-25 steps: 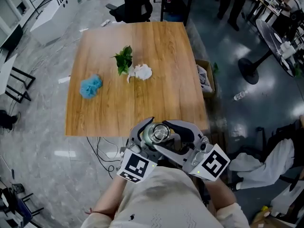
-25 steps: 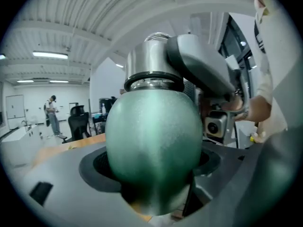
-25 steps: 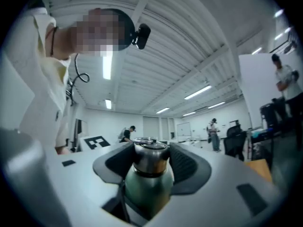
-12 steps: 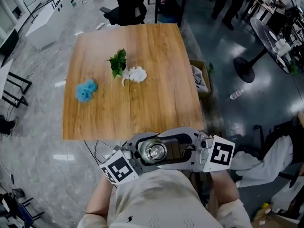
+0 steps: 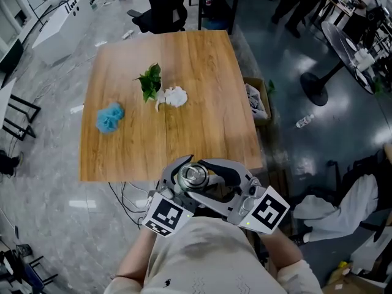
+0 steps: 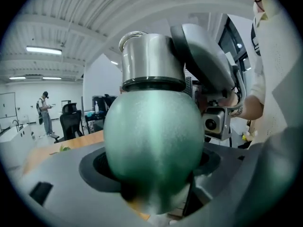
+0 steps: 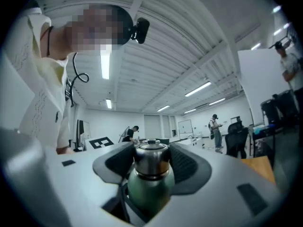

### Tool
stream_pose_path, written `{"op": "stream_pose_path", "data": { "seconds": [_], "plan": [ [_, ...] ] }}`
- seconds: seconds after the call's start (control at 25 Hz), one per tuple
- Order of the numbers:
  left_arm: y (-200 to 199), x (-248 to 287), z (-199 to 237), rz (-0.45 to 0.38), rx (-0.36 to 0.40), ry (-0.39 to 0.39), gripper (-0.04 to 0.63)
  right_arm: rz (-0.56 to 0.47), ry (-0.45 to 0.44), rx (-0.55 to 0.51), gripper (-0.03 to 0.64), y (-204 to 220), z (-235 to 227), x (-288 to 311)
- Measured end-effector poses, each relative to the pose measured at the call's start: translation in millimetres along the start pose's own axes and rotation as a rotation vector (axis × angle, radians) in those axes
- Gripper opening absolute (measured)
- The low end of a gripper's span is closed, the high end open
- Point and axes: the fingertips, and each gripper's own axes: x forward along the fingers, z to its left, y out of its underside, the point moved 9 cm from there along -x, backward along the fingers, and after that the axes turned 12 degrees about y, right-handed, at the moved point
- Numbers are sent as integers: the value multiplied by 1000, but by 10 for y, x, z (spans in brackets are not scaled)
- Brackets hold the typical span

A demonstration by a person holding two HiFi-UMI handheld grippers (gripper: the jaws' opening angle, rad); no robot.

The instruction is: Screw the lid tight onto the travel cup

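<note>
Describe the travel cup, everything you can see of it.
The travel cup has a rounded, matte green body, a black ring at the seam and a brushed steel lid seated on top. It is held upright in the air by the wooden table's near edge. The left gripper clamps the body. The right gripper, whose jaws have just been closing, presses on the lid from both sides.
</note>
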Motion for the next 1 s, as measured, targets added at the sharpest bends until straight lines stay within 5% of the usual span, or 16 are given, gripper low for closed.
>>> {"op": "stream_pose_path", "data": {
  "seconds": [0.12,0.36,0.44,0.64,0.72,0.84,1.0],
  "plan": [
    [20,-17,-20,-25,6,94,403,31,-74,-35,256,72,29,-44],
    [-18,-106,-318,-25,142,430,403,6,-446,21,265,-60,-12,-217],
    [-22,-75,-328,-29,135,389,403,-24,-438,19,242,-76,8,-220],
    [3,-27,-187,10,28,-65,403,-57,-108,-2,241,-13,12,-147],
    [69,-6,-174,18,-9,-149,403,-43,-18,15,241,60,47,-124],
    [132,-33,-184,-6,-31,-77,403,-24,-51,31,242,149,78,-143],
    [117,-144,-294,-15,90,165,403,-51,-286,60,265,59,24,-251]
  ]
}}
